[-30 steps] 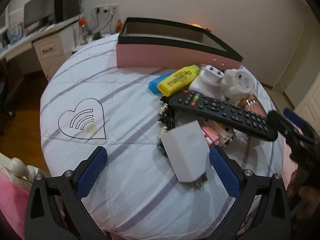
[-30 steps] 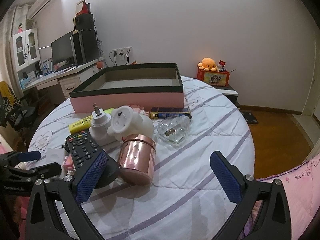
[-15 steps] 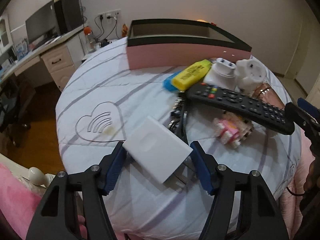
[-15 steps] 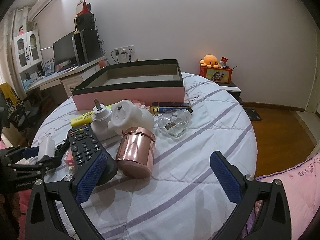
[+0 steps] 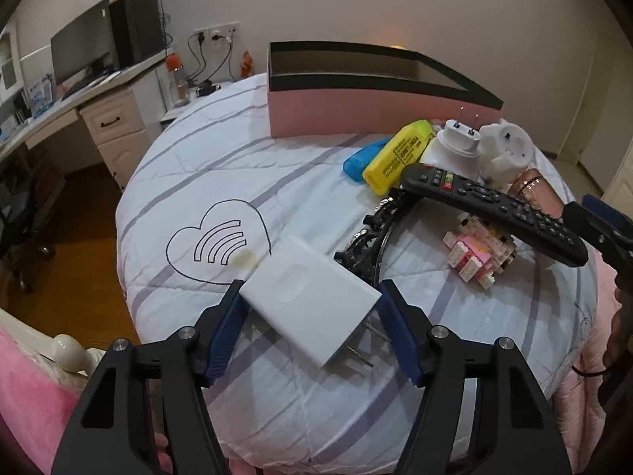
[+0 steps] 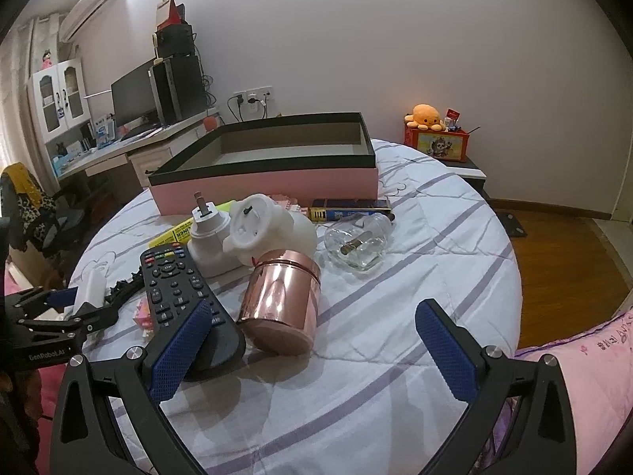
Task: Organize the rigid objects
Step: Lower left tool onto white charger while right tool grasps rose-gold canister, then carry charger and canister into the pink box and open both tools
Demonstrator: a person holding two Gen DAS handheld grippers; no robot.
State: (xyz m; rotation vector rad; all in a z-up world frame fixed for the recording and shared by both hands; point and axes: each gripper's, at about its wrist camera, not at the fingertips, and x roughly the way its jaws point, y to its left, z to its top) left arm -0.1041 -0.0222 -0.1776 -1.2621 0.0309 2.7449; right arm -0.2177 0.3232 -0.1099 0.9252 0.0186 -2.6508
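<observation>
Clamping our left gripper (image 5: 310, 332) on a smooth white charger block (image 5: 312, 301), we hold its flat slab at lower centre of the frame, metal prongs pointing toward us, over the quilted striped desk (image 5: 190, 182). Our right gripper (image 6: 314, 350) stands wide apart with nothing between its textured blue pads, low in its frame. Beyond it lie a glossy copper tin (image 6: 281, 304) on its side, a black buttoned remote (image 6: 178, 281), and a rectangular pink box (image 6: 269, 186) with a dark rim.
</observation>
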